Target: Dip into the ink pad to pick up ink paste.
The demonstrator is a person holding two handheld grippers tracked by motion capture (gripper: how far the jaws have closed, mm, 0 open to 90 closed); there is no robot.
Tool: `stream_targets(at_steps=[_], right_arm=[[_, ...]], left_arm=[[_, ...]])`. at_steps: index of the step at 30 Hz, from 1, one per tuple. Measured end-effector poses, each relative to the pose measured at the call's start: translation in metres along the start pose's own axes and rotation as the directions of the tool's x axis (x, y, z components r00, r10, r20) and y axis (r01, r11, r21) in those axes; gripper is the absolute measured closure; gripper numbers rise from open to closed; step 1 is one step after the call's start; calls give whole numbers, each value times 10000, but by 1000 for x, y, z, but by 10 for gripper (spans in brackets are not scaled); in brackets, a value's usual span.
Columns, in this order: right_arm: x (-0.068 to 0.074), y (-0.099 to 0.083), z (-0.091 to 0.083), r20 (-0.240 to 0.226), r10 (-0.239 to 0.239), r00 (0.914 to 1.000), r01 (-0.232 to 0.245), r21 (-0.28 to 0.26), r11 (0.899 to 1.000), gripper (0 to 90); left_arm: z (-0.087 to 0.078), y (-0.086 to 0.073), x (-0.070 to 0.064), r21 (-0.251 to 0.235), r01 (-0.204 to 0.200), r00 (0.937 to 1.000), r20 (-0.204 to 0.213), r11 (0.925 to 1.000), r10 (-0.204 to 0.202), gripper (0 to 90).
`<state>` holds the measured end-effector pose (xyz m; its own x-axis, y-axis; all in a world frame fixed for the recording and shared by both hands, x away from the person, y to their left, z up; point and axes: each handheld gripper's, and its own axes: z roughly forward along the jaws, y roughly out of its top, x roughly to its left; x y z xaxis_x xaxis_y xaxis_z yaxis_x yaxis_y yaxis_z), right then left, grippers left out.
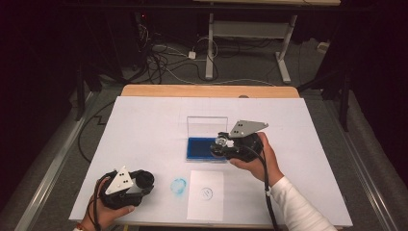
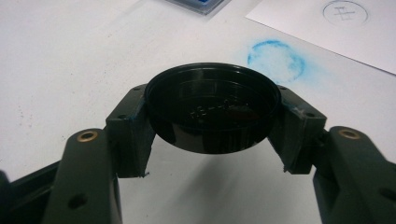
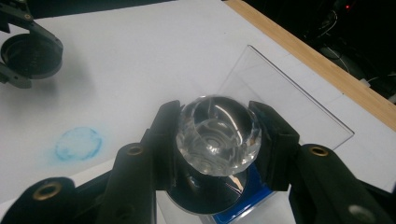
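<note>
1. The stamp [image 3: 217, 135], with a clear faceted knob and dark round base, is sitting between the right gripper's [image 3: 218, 140] jaws, which are clamping the knob from both sides.
2. In the high view the right gripper [image 1: 226, 144] is holding the stamp [image 1: 222, 142] over the near right part of the blue ink pad [image 1: 199, 147]; contact with the pad cannot be told.
3. The pad's clear lid [image 1: 207, 126] is standing open at the far side; in the right gripper view the lid [image 3: 280, 105] is rising just behind the stamp.
4. The black cap [image 2: 213, 108] is being gripped by the left gripper [image 2: 213, 121], jaws pressing on its two sides, hollow side facing the camera.
5. In the high view the left gripper [image 1: 137, 185] and cap [image 1: 143, 179] are sitting at the near left of the white table [image 1: 144, 125], well apart from the pad.
6. A blue ring smudge [image 1: 179, 185] is lying between the cap and a paper sheet [image 1: 206, 207] bearing a faint round mark [image 1: 206, 193].
7. The sheet is lying just near of the pad.
</note>
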<state>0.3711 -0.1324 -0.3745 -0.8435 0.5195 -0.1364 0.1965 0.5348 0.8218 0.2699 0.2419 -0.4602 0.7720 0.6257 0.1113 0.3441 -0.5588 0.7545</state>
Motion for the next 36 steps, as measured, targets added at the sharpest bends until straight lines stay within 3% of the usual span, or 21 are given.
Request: stream_targets(at_steps=[12,19,30,36], right_arm=[[-10,8,6,195,2,9998,-7,212,9998,569],[-16,19,10,47,61,10000,-62,355,9994,569],[-16,24,27,-248,50,9997,-29,855,9963,570],[-14,23,39,-105,-19,9999,32,1218,9926,569]], left_arm=[[0,0,0,39,-27,10000,0,10000,27,366],[2,0,-1,101,-93,10000,5,9999,93,366],[2,1,-3,151,-158,9999,-22,9998,158,366],[3,2,-3,147,-167,9999,-11,9998,167,366]])
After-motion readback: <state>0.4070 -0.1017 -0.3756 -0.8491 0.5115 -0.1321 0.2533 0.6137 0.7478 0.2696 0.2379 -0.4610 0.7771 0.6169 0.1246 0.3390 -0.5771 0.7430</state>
